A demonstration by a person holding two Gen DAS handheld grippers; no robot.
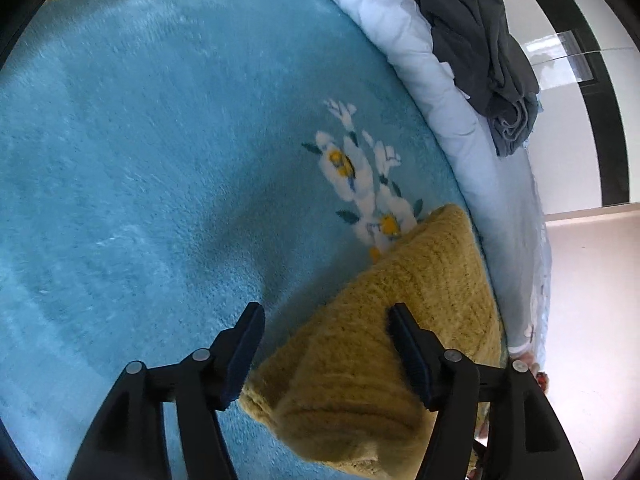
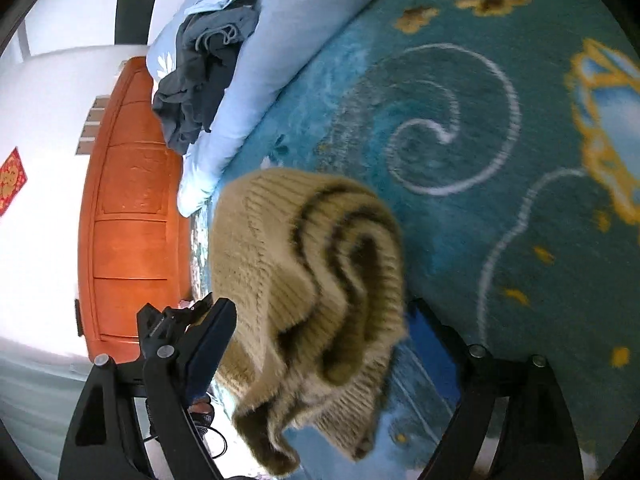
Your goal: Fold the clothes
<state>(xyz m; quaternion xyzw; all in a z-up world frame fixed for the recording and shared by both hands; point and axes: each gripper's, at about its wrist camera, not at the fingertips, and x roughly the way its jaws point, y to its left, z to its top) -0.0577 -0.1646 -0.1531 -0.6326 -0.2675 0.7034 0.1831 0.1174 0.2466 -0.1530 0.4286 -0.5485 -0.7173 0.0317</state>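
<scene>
A mustard-yellow ribbed sweater (image 1: 404, 320) is lying on a turquoise blanket (image 1: 160, 160) showing white flowers with yellow centres. A dark grey garment (image 1: 480, 40) is resting on pale blue bedding (image 1: 400, 20).

A home bedroom. A plush blue blanket (image 1: 160, 160) with white flowers spreads over the bed ahead of the left claw (image 1: 326, 334), and a pale blue quilt (image 1: 404, 36) lies rolled along its far edge with dark clothes (image 1: 476, 40) heaped on it. Left of the right claw (image 2: 320, 328) stands an orange wooden door (image 2: 128, 208), with a red paper decoration (image 2: 10, 180) on the white wall beside it.
</scene>
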